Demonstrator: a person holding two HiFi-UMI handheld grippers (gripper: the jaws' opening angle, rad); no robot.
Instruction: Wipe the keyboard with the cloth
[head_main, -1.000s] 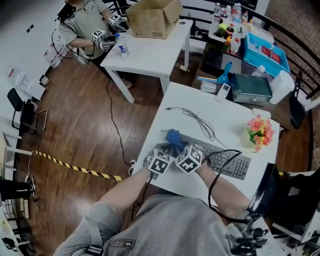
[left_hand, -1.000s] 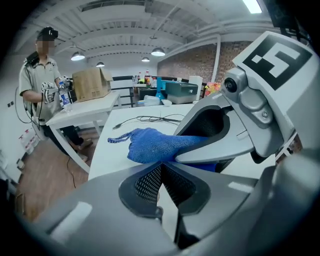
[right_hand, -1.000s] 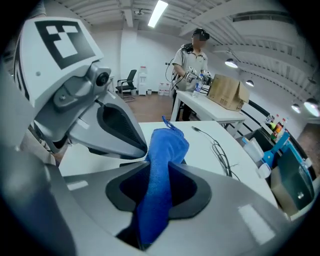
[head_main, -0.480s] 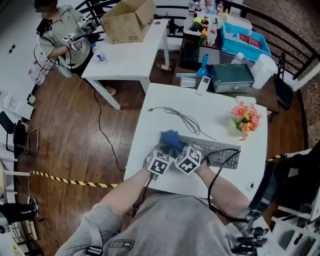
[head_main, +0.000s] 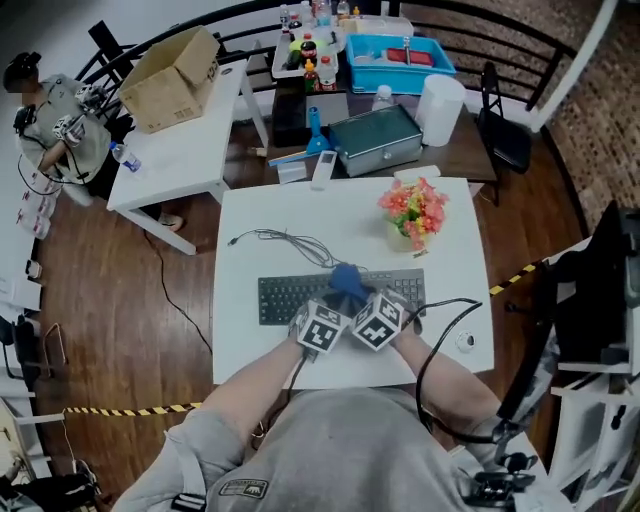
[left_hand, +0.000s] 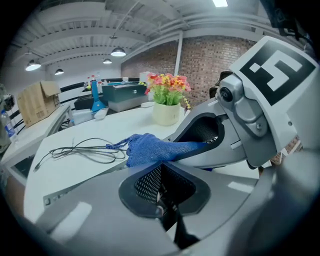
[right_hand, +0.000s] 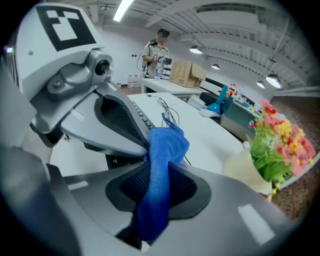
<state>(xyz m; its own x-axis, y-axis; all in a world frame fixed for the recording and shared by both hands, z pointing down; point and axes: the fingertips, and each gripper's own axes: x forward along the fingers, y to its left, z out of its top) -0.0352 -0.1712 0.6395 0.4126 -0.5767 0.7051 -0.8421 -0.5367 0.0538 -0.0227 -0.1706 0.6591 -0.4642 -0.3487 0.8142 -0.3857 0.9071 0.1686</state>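
1. Far left: a person (head_main: 48, 120) stands by a side table (head_main: 180, 150) that bears a box (head_main: 172, 68).
2. Table (head_main: 455, 260): white. The keyboard (head_main: 282, 296) lies on it near the front edge, long side across the head view.
3. Cable (head_main: 285, 243): a loose coil on the table, just behind the keyboard's left half.
4. Left gripper (left_hand: 160, 174): over the keyboard's middle, pointing forward and down. Its jaws are closed together with nothing between them.
5. Cloth (head_main: 347, 280): blue and bunched, over the middle of the keyboard at its far edge. One end hangs down between the jaws of the right gripper. Contact with the keys cannot be confirmed.
6. Right gripper (right_hand: 157, 175): just beside the left gripper, pointing forward and down. Its jaws are clamped on the cloth.
7. Flowers (head_main: 413, 208): in a pot on the table, behind the keyboard's right end and apart from it.
8. Behind the table: a metal case (head_main: 375, 140) and, further back, a blue tray (head_main: 398, 50).
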